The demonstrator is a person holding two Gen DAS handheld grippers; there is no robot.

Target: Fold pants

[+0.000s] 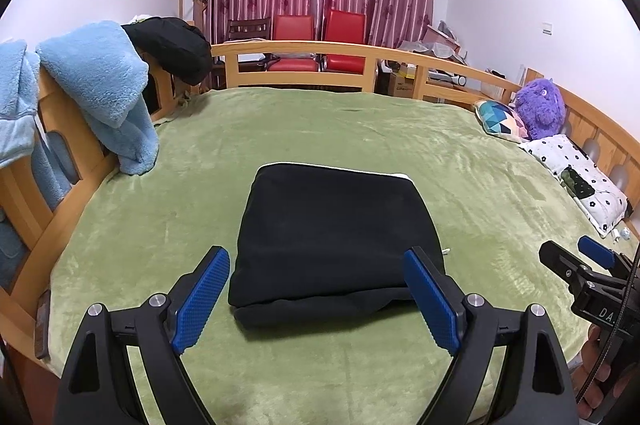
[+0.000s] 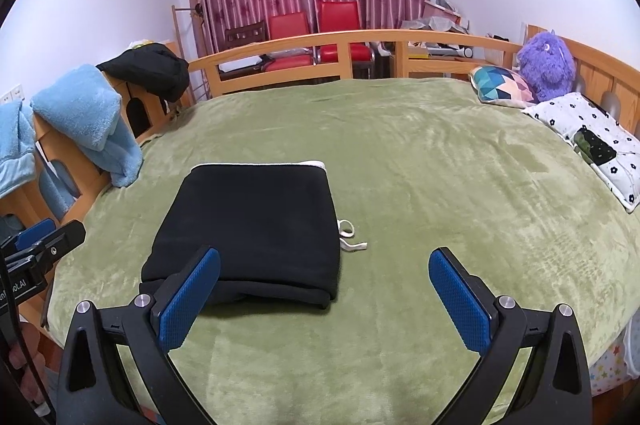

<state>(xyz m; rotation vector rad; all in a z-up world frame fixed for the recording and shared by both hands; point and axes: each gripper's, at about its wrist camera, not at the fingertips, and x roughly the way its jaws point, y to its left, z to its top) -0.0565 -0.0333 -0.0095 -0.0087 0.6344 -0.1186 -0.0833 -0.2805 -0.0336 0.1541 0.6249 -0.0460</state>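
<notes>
The black pants (image 1: 332, 241) lie folded into a compact rectangle on the green blanket (image 1: 360, 129), also in the right wrist view (image 2: 256, 225). A white drawstring (image 2: 350, 237) sticks out at their right side. My left gripper (image 1: 316, 299) is open and empty, hovering just in front of the near edge of the pants. My right gripper (image 2: 324, 299) is open and empty, to the right of the pants' near corner. The right gripper also shows at the right edge of the left wrist view (image 1: 576, 257), and the left gripper at the left edge of the right wrist view (image 2: 44, 237).
A wooden bed rail (image 1: 304, 49) rings the bed. Blue fleece (image 1: 100, 85) and a black garment (image 1: 172, 49) hang on the left rail. A patterned cushion (image 1: 502, 121), purple plush toy (image 1: 540, 105) and floral pillow (image 1: 580, 177) lie at the right. Red chairs (image 1: 320, 37) stand behind.
</notes>
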